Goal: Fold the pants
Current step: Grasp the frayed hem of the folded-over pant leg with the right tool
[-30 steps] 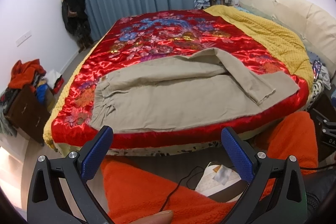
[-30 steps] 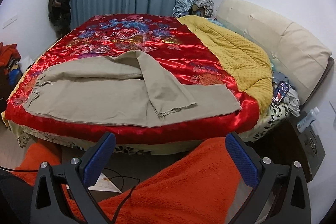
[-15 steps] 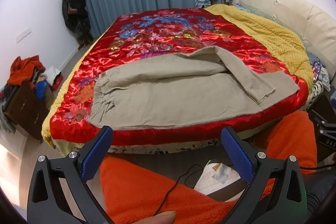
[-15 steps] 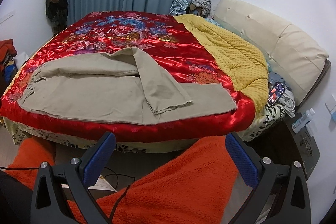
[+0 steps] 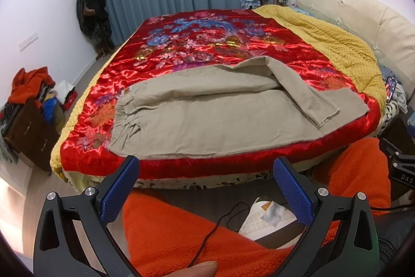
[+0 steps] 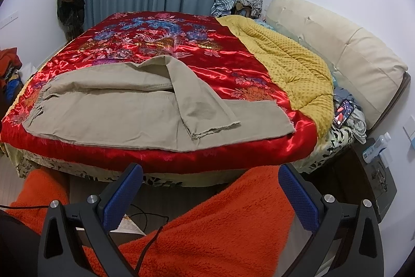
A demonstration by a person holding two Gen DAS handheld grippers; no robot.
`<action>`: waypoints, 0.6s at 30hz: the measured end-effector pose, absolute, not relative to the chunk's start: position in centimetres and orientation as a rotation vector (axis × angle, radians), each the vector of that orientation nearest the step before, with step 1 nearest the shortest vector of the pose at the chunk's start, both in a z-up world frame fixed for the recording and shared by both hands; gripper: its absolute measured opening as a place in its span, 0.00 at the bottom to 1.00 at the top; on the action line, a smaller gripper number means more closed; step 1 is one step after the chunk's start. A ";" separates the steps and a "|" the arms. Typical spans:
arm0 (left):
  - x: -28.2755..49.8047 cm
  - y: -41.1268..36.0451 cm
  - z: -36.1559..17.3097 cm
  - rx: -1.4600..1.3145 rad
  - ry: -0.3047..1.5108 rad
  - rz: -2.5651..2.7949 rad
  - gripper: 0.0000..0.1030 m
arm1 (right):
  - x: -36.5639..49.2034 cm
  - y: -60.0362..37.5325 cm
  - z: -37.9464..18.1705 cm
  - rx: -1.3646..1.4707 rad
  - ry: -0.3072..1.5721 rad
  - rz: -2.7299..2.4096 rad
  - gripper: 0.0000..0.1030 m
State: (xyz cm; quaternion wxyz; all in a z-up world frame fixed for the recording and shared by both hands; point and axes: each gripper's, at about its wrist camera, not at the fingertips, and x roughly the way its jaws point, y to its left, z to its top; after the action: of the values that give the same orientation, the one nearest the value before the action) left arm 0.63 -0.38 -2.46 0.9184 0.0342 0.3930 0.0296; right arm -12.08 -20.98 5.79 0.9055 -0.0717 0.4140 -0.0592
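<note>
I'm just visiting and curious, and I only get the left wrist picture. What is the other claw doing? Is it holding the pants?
Observer: No. The right gripper is open and holds nothing. It hangs short of the bed, apart from the pants.
Visitor: Is there anything past the right side of the bed that I can't see?
Observer: Yes. A dark nightstand stands beside the headboard, with a bottle on it.
</note>
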 end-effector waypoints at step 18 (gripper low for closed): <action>7.6 -1.0 -0.3 0.055 0.610 0.096 1.00 | -3.2 -26.0 6.8 0.129 0.454 0.197 1.00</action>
State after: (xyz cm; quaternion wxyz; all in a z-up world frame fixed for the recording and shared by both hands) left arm 7.62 -0.99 -0.32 0.9523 0.0272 0.3001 0.0471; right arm -3.15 -25.97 6.84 0.9676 0.0636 0.2243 0.0972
